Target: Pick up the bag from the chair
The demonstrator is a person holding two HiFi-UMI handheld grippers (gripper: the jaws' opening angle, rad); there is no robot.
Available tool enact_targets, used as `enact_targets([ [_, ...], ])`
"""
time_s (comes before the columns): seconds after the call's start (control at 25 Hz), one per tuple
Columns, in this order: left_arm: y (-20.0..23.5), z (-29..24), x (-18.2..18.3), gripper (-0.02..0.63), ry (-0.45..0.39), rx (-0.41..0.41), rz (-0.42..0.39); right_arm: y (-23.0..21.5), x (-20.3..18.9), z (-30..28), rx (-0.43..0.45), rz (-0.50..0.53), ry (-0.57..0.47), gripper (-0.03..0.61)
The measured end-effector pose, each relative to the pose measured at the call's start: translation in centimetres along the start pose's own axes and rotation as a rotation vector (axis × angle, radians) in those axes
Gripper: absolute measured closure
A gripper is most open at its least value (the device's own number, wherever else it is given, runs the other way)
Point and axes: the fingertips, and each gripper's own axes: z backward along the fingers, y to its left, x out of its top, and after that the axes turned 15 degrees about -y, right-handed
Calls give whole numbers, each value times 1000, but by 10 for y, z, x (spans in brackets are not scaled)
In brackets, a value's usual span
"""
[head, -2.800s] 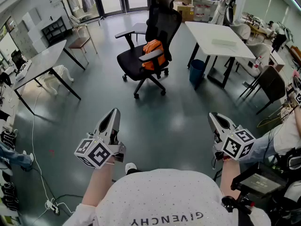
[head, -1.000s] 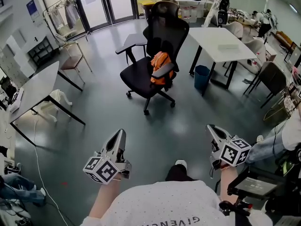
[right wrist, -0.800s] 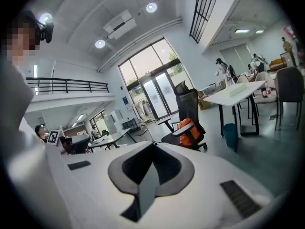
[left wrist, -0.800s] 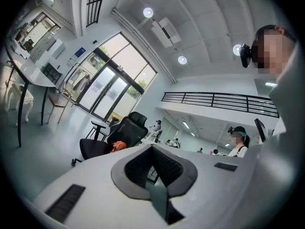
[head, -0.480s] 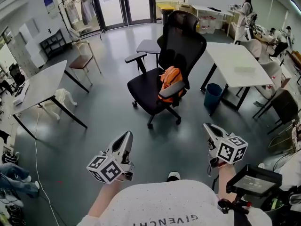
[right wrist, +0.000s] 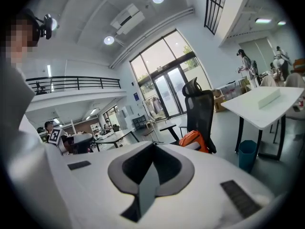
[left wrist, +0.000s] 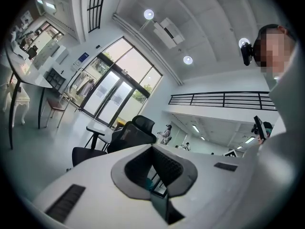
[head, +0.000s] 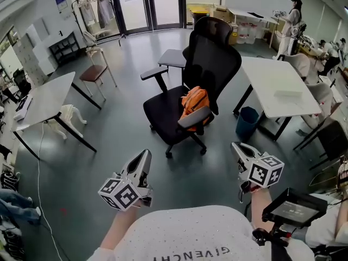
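Observation:
An orange bag [head: 194, 105] leans on the seat of a black office chair [head: 209, 64], tucked against its right armrest. The chair stands in the middle of the floor in the head view, a good way ahead of both grippers. My left gripper [head: 145, 155] is held low at the bottom left, jaws together and empty. My right gripper [head: 235, 146] is at the bottom right, also shut and empty. In the right gripper view the bag [right wrist: 193, 140] and chair [right wrist: 199, 108] show beyond the shut jaws. The left gripper view shows the chair [left wrist: 132, 134] only; the bag is hidden there.
A white table [head: 277, 86] with a blue bin [head: 247, 122] under it stands right of the chair. A grey table [head: 43, 99] and a wooden chair [head: 92, 72] are at the left. A person [head: 293, 15] stands far back. A tablet [head: 293, 208] sits by my right arm.
The chair and bag have come closer and larger in the head view as the person walked toward them. Both grippers stay low and shut.

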Motion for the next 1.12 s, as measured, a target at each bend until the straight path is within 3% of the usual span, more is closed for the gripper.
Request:
enact_targets([
  [0.32, -4, -28, -6, 601, -31, -19, -34, -13, -11, -4, 8, -23, 7, 574],
  [0.68, -14, -54, -33, 601, 40, -84, -11, -34, -25, -11, -14, -64, 53, 574],
  [1.0, 2, -137, -40, 602, 25, -171, 97, -80, -15, -42, -101, -60, 55, 574],
  [1.12, 7, -170, -42, 602, 91, -223, 56, -88, -3, -61, -140, -61, 46, 574],
])
